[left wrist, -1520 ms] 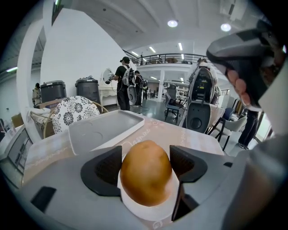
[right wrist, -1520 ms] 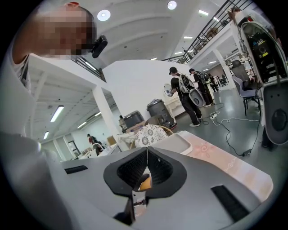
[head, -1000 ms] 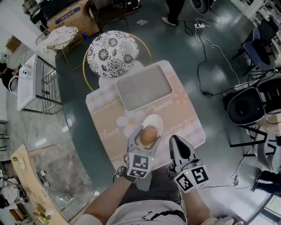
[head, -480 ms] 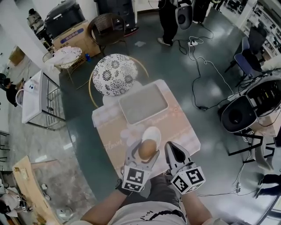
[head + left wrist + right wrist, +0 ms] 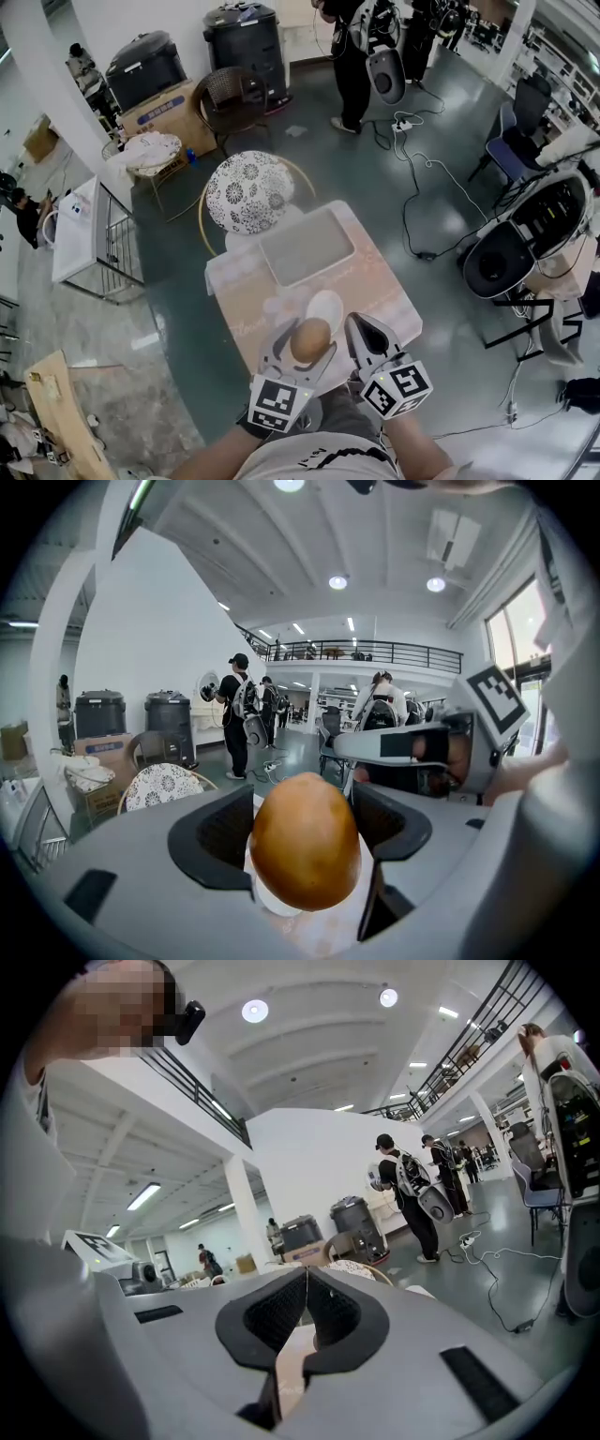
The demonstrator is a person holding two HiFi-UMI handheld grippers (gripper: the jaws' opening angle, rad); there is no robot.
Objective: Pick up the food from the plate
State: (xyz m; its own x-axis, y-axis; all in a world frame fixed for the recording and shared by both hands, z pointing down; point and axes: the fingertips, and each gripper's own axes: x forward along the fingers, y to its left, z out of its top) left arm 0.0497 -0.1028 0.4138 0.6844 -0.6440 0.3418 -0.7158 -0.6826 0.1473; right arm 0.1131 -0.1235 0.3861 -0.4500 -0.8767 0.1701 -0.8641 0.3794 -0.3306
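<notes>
Above the white plate [image 5: 327,304], the left gripper [image 5: 302,829] pinches the egg-shaped brown food [image 5: 310,339]. The right gripper [image 5: 307,1305] is pressed together, empty. Being rounded, the food may slip out if the squeeze loosens.

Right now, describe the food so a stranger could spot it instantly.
Find the small peach-patterned table. At its near edge the left claw grips a smooth brown egg-shaped item near the white plate. It is the only brown rounded thing there.

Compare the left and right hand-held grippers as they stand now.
Jaws: the left hand-held gripper has them spread; the right hand-held gripper has them shut together. Load: the left clamps a brown egg; the right holds nothing. Both are grey and carry a marker cube.
</notes>
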